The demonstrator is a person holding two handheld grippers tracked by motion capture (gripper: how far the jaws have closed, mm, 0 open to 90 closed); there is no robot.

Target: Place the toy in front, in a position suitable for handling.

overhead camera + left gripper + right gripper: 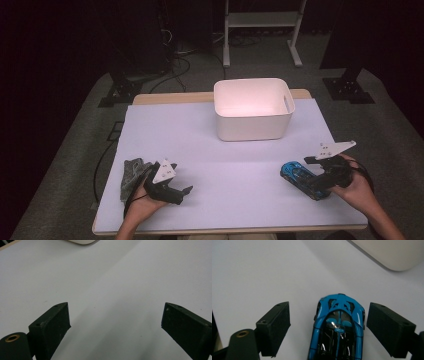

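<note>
- My right gripper (320, 182) sits at the near right of the worktop (235, 175) with its jaws spread wide. In the right gripper view the blue toy car (338, 327) lies between the pads (390, 327), which stand clear of its sides, so I have nothing gripped.
- The car rests flat on the worktop at the near right, just left of my right hand (357, 187), nose pointing away from the gripper towards the tub.
- I judge it a small, light, rigid model with a glossy painted shell and a shiny dark canopy. That finish looks slippery, so I would expect the pads to slide if they met the curved roof.
- I would take hold across the flanks, at mid-body between the wheels, where the sides run closest to parallel. The thin rear details look fragile, so I would close gently.
- My left gripper (185, 192) rests at the near left, jaws wide and empty over the bare sheet.
- Just left of my left hand (145, 197) lies a dark grey object (132, 175); I cannot tell what it is.
- Far centre stands the white tub (252, 127), open-topped, with nothing visible inside.
</note>
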